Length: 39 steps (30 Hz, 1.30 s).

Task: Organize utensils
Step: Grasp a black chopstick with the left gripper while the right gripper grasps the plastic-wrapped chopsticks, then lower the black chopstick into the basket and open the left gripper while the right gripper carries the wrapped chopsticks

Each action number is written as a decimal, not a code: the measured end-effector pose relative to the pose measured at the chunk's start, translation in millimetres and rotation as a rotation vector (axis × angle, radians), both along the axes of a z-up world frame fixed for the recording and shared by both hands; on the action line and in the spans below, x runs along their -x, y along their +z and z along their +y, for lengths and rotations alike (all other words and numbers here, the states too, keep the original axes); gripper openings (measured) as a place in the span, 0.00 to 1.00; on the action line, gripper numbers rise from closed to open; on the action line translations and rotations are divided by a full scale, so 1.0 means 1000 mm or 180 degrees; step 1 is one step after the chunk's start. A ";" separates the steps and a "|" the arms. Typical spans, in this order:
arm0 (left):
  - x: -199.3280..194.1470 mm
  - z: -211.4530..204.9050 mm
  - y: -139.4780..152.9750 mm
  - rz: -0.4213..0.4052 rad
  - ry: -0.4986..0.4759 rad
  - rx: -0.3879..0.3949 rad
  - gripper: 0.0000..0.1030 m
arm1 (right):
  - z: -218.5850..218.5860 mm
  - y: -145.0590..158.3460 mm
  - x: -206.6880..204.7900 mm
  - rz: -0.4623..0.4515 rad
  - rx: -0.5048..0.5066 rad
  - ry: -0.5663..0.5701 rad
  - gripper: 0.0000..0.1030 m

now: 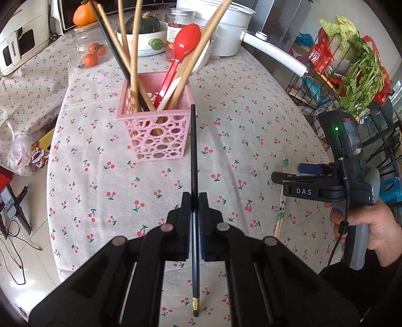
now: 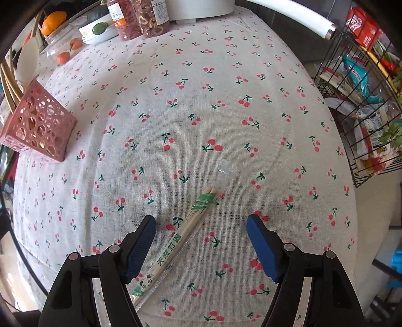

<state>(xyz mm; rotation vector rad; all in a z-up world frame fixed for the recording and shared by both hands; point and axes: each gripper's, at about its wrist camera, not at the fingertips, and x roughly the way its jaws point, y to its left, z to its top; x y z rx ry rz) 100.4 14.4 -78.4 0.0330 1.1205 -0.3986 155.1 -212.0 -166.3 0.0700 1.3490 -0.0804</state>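
Note:
My left gripper (image 1: pixel 193 201) is shut on a black chopstick (image 1: pixel 193 156) with a gold band near its end, held above the table, its tip next to the pink perforated basket (image 1: pixel 155 135). The basket holds several wooden chopsticks, a black one, a red spoon (image 1: pixel 184 42) and a white spoon; it also shows in the right wrist view (image 2: pixel 37 123). My right gripper (image 2: pixel 201 226) is open above a wrapped pair of bamboo chopsticks (image 2: pixel 181 231) lying on the cherry tablecloth. The right gripper also shows in the left wrist view (image 1: pixel 281 176), above the same pair (image 1: pixel 282 196).
At the back stand jars (image 2: pixel 130 20), a white bowl (image 1: pixel 148 37) with a squash, oranges (image 1: pixel 91 54), a white pot (image 1: pixel 231 27) with a long handle. A black wire rack (image 2: pixel 361 100) with packets and greens stands off the table's right edge. An appliance (image 1: pixel 17 42) sits far left.

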 end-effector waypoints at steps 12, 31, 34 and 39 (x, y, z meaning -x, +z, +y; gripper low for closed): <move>0.012 0.042 0.018 -0.0163 0.0250 0.0212 0.06 | 0.016 0.011 0.004 -0.0269 -0.0327 0.0258 0.05; 0.040 0.090 0.136 -0.1780 0.0847 0.0898 0.06 | -0.009 0.157 0.031 -0.2083 -0.0980 0.0031 0.05; 0.033 0.091 0.145 -0.1935 0.0916 0.0942 0.06 | -0.004 0.161 0.031 -0.2107 -0.1009 0.0050 0.05; 0.009 0.079 0.135 -0.1832 0.0994 0.0969 0.06 | 0.002 0.156 0.023 -0.2069 -0.1069 0.0016 0.05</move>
